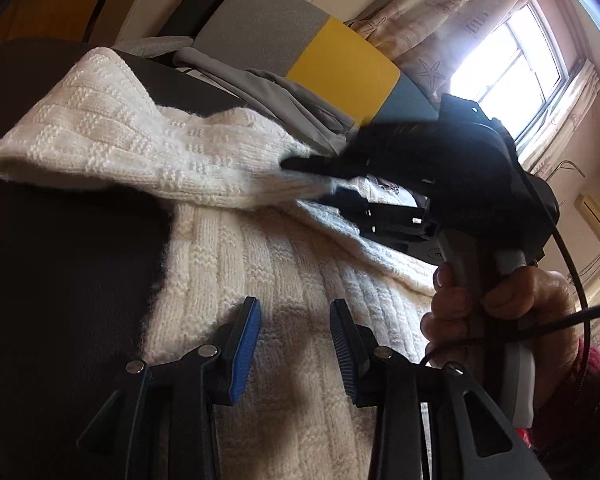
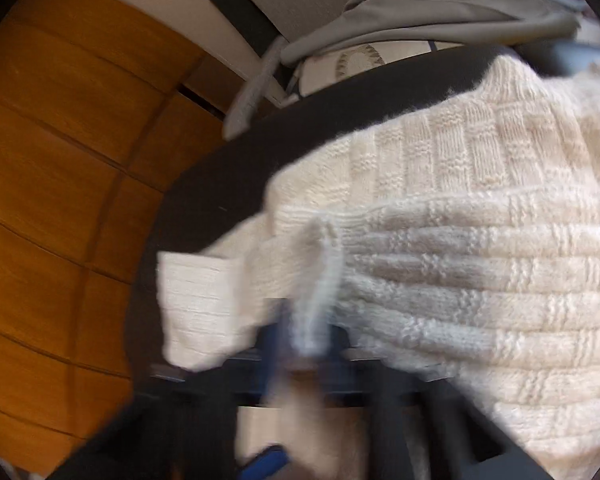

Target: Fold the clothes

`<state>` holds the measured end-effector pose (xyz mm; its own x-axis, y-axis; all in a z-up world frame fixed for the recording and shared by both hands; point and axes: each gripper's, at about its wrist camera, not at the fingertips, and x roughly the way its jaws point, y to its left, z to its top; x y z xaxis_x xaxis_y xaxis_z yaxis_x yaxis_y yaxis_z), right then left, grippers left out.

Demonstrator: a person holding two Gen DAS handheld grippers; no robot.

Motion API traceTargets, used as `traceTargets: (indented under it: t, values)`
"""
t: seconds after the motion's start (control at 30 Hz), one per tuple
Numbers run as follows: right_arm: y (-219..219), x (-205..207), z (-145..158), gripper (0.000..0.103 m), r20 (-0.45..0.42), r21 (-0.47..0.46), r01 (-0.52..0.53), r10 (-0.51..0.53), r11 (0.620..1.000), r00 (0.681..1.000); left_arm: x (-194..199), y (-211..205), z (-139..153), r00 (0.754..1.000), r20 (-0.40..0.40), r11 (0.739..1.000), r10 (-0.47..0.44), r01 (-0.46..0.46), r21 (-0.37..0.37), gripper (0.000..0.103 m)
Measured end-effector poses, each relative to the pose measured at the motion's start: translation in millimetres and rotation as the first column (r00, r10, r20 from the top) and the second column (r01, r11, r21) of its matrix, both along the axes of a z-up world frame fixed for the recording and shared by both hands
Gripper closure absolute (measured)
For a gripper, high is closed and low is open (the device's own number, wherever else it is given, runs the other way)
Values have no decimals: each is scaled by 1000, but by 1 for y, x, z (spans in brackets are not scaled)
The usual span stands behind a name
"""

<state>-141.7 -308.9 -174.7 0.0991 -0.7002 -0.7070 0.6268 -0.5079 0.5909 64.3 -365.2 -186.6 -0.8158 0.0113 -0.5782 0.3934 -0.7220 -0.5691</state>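
While the cream knit sweater (image 1: 260,264) lies spread over the dark table (image 1: 60,260), the right gripper (image 1: 300,166) pinches its sleeve (image 1: 112,132) at the ribbed cuff and holds it raised across the sweater's body; the left gripper (image 1: 294,344) hovers just above the body, its blue-padded fingers (image 1: 244,348) spread wide and holding nothing. In the right wrist view the cuff (image 2: 320,280) is blurred between the jaws, so how much knit they hold cannot be told; if the bite is thin, the sleeve could slip free and drop crooked on the sweater. Nothing pins the body, so a pull on the sleeve could drag the whole sweater toward the table edge; the loose yarn could also snag on the pads. Beyond the sweater lies a grey garment (image 1: 284,96).
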Motion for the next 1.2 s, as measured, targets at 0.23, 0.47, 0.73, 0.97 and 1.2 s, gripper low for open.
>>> traceTargets:
  t: [0.23,0.47,0.73,0.97,1.2]
  values:
    - [-5,20,60,95,-191,-35,-42,35,998,981,8,-23,8,997,-59,993,49,-42,113,65]
    - [-12,24,133,95,-291,-115,-82,45,990,956,-3,-53,24,988,-111,989,103,-90,120,65]
    - [15,1,151,95,-385,-57,-2,-20,998,923,-31,-72,11,991,-23,986,134,-131,107,65]
    - [69,-53,127,95,-381,25,164,-143,986,914,-38,-77,11,989,3,986,149,-149,78,65]
    - [137,-90,104,95,-349,47,309,-274,950,896,-40,-71,7,990,32,989,136,-138,56,65]
